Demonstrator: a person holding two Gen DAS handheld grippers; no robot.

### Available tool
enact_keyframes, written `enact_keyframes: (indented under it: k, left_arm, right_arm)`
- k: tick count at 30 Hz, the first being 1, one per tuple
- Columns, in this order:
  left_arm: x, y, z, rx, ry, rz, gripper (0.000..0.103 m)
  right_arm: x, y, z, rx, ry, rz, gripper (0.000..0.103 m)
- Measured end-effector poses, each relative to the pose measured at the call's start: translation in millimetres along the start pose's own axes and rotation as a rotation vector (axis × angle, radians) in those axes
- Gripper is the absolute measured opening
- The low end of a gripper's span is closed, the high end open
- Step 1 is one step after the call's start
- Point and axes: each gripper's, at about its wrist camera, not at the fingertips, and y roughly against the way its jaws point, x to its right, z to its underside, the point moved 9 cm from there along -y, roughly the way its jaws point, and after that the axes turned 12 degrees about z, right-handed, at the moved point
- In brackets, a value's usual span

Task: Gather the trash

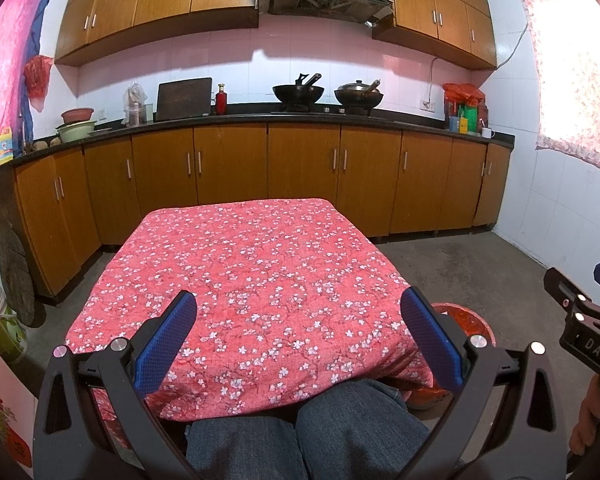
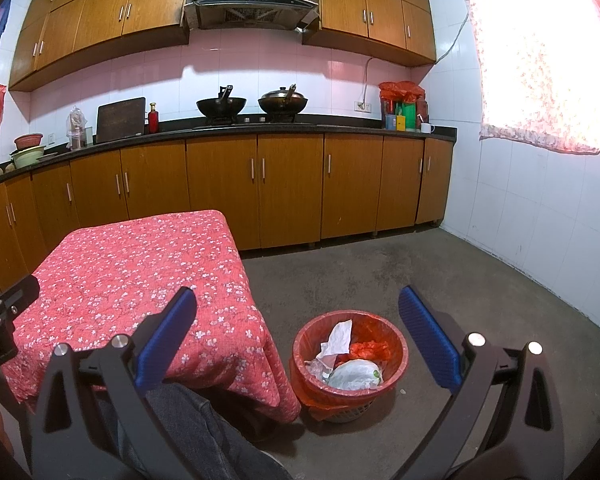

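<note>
A round bin point(image 2: 350, 364) lined with a red bag stands on the floor right of the table. Inside it lie crumpled white paper point(image 2: 338, 340), a red wrapper point(image 2: 370, 350) and a white plastic bag point(image 2: 354, 376). My right gripper point(image 2: 298, 312) hangs open above and in front of the bin, nothing between its blue pads. My left gripper point(image 1: 298, 312) is open over the near part of the table point(image 1: 244, 280), which wears a red flowered cloth with nothing lying on it. In the left wrist view only the bin's rim point(image 1: 466, 316) shows past the table corner.
A person's knees in jeans point(image 1: 300, 432) sit under the table's near edge. Wooden cabinets point(image 1: 300, 160) and a dark counter with two woks point(image 1: 298, 94) line the far wall. A bucket point(image 1: 0, 324) stands at the left wall. Bare concrete floor point(image 2: 460, 272) spreads right of the bin.
</note>
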Motion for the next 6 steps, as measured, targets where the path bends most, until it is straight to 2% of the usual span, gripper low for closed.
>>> enact_keyframes:
  k: [6]
  left_arm:
    - [3.4,0.1,1.2,-0.002,-0.004,0.012,0.101]
  right_arm:
    - [-1.3,0.5,2.3,-0.001,-0.001,0.000,0.099]
